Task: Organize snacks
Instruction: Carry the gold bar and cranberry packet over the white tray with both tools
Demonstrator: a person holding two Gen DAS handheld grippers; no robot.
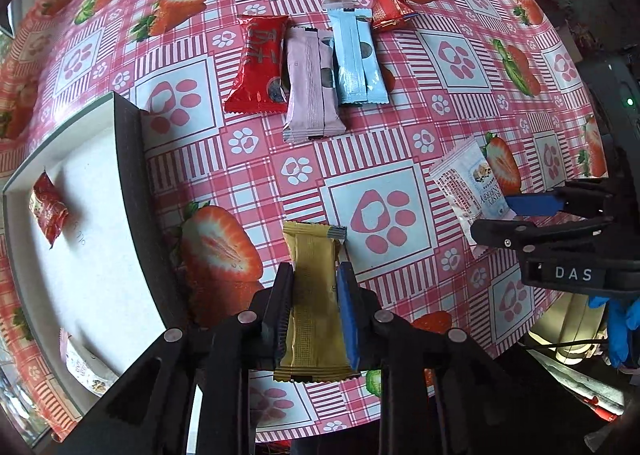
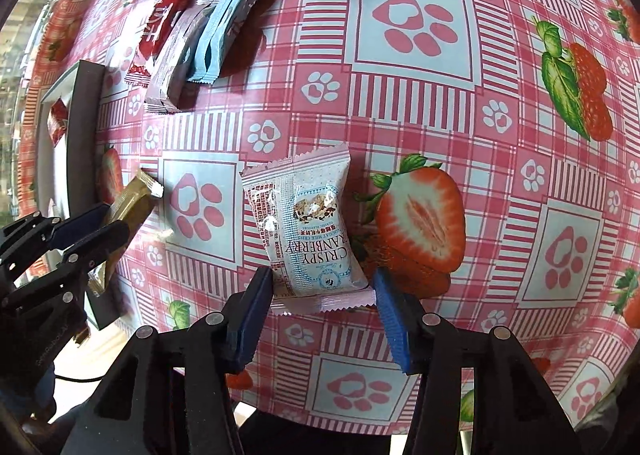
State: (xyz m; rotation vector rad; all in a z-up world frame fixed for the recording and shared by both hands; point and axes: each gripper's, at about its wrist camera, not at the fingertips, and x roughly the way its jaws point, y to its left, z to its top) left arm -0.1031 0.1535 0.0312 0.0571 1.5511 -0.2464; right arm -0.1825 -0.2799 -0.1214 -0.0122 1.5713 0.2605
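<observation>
The left claw point(image 1: 314, 309) was clamped across the narrow width of a gold snack bar point(image 1: 314, 295), its pads pressing both long edges, and the bar looked lifted clear of the tabletop point(image 1: 460, 7). The white tray point(image 1: 92, 231) lay just to its left, with a small red candy point(image 1: 48, 211) already inside.

The right claw point(image 2: 320, 319) gripped the near end of a white cranberry nougat packet point(image 2: 304, 227), one pad at each side near the crimped seam. The rest of the packet hung forward over the tablecloth.

To do this step well, each snack probably needed carrying level and low over the tray's dark rim, then releasing on bare tray floor away from the candy. The nougat packet was held only by its end, so it might swing or slip; a slow sideways move would suit it. The two claws were close, so crossing the rim one at a time seemed wiser.

Red point(image 1: 258, 63), pink point(image 1: 312, 83) and blue point(image 1: 358, 59) packets waited farther back.
</observation>
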